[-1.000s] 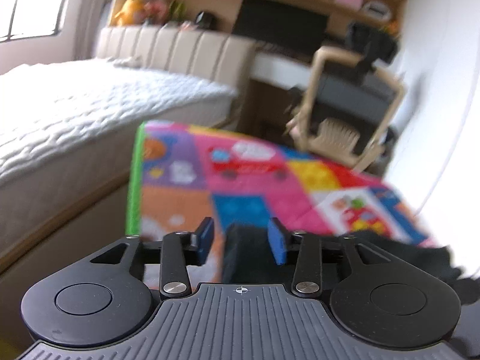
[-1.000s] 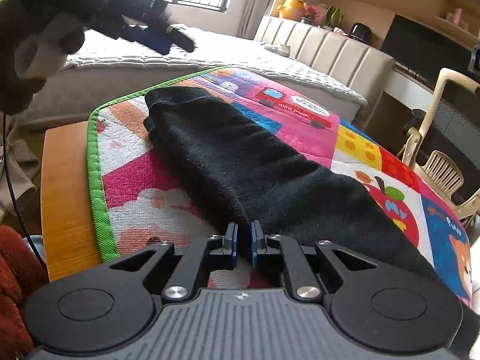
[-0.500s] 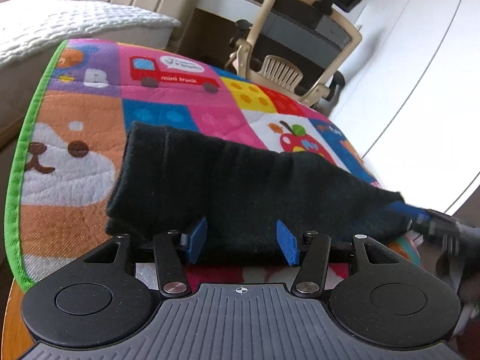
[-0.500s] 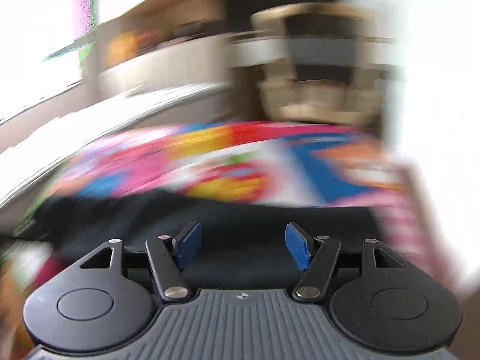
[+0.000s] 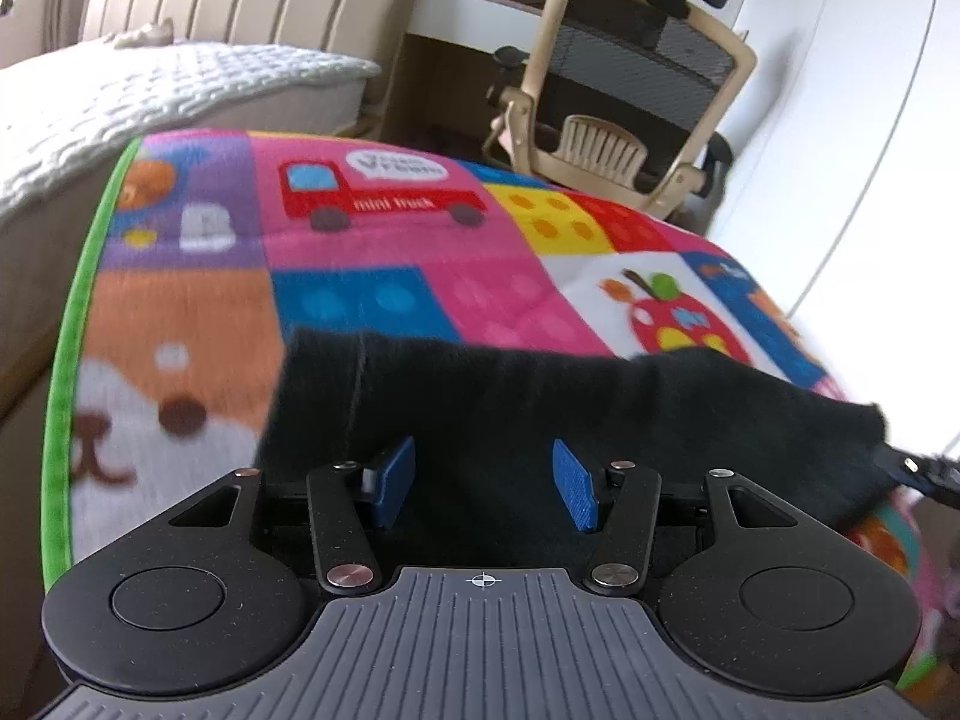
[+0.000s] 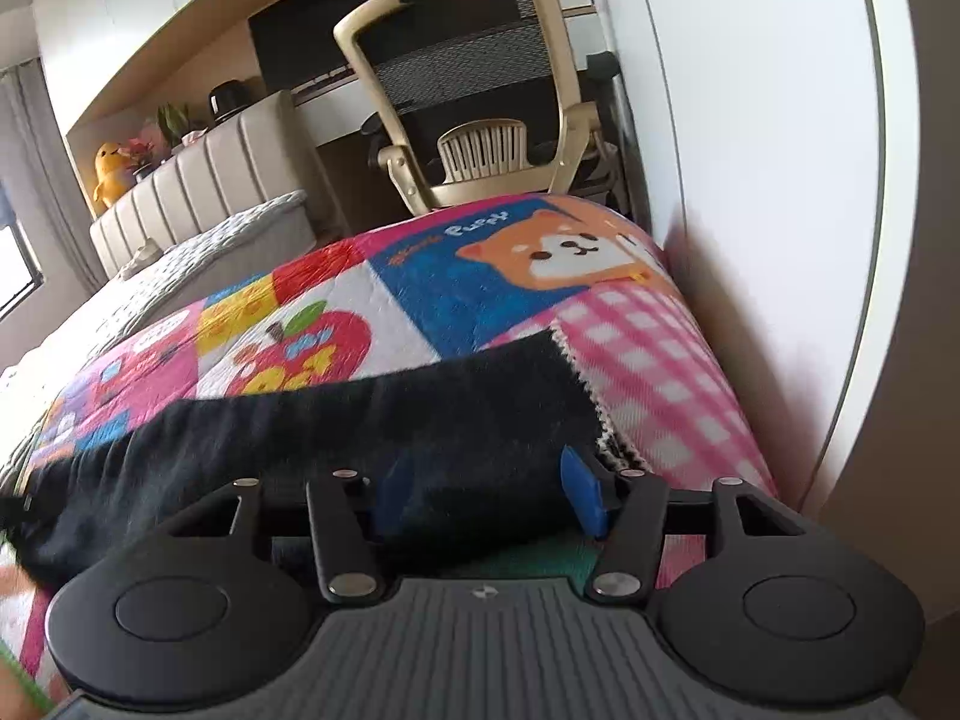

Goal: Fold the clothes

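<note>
A black garment (image 5: pixel 540 408), folded into a long strip, lies across a colourful children's mat (image 5: pixel 372 252). My left gripper (image 5: pixel 486 483) hovers open over the strip's left end, blue pads apart above the cloth. In the right wrist view the strip (image 6: pixel 360 420) runs left from its hem end on the pink check of the mat (image 6: pixel 648 360). My right gripper (image 6: pixel 483 498) is at that right end, its jaws closing with black cloth bunched between the pads. One of the right gripper's fingers (image 5: pixel 930 471) shows at the strip's far right end.
A beige office chair (image 6: pixel 474 90) stands just behind the mat's far edge. A bed with a white quilt (image 5: pixel 120 90) runs along the left. A white wall (image 6: pixel 750 180) rises close on the right side of the mat.
My right gripper went from shut to open, rolled and swung to the garment's right end. My left gripper dropped down and forward over the garment's left end.
</note>
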### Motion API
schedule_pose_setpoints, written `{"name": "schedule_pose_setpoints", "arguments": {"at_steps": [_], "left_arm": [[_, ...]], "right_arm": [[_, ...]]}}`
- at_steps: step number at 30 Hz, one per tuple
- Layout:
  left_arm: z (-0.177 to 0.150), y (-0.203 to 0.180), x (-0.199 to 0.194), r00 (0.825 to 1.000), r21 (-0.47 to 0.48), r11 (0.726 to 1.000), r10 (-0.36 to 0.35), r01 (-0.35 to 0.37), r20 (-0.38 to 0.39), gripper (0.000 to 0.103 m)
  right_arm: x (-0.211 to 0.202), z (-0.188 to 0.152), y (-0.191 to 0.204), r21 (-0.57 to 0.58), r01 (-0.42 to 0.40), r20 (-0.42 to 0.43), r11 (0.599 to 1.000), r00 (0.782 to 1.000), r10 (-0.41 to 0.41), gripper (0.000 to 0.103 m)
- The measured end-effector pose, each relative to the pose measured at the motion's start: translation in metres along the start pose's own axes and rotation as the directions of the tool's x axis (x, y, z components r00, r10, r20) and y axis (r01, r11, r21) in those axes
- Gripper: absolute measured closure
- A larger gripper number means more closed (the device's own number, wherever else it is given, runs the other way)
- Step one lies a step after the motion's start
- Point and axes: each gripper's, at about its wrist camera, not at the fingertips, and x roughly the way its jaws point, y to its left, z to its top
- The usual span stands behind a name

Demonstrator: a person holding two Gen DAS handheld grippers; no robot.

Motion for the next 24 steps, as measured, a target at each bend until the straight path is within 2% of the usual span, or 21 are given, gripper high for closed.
{"name": "schedule_pose_setpoints", "arguments": {"at_steps": [5,7,11,13,15,18,21,24], "left_arm": [[0.012,0.004,0.006,1.0,-0.015,1.0,0.018,-0.018,0.001,0.046],[0.011,0.004,-0.006,1.0,-0.034,0.999,0.015,-0.014,0.019,0.036],[0.005,0.014,-0.045,0.995,-0.092,0.996,0.012,-0.003,0.101,0.027],[0.004,0.027,-0.058,0.992,-0.14,0.99,0.044,-0.027,0.118,0.023],[0.003,0.038,-0.057,0.991,-0.171,0.982,0.094,-0.078,0.091,0.023],[0.001,0.046,-0.046,0.992,-0.192,0.975,0.121,-0.111,0.039,0.027],[-0.001,0.041,-0.031,0.992,-0.154,0.98,0.129,-0.126,0.007,0.057],[0.0,0.037,-0.019,0.987,-0.115,0.981,0.159,-0.157,0.011,0.057]], "right_arm": [[-0.015,-0.001,-0.003,0.012,0.003,0.035,1.0,0.999,-0.004,0.05],[-0.02,0.004,-0.008,0.023,0.024,0.059,0.999,0.998,-0.025,0.05],[-0.01,0.011,-0.023,0.075,0.034,0.04,0.997,0.999,-0.037,0.049],[0.0,0.011,-0.026,0.101,0.026,0.02,0.995,0.999,-0.028,0.049],[0.008,0.01,-0.027,0.126,0.019,0.009,0.992,1.0,-0.02,0.048],[0.011,0.008,-0.025,0.131,0.02,0.018,0.991,1.0,-0.022,0.047],[0.009,0.004,-0.024,0.12,0.022,0.02,0.993,1.0,-0.024,0.047],[0.007,0.002,-0.024,0.121,0.021,0.03,0.992,0.999,-0.025,0.047]]}}
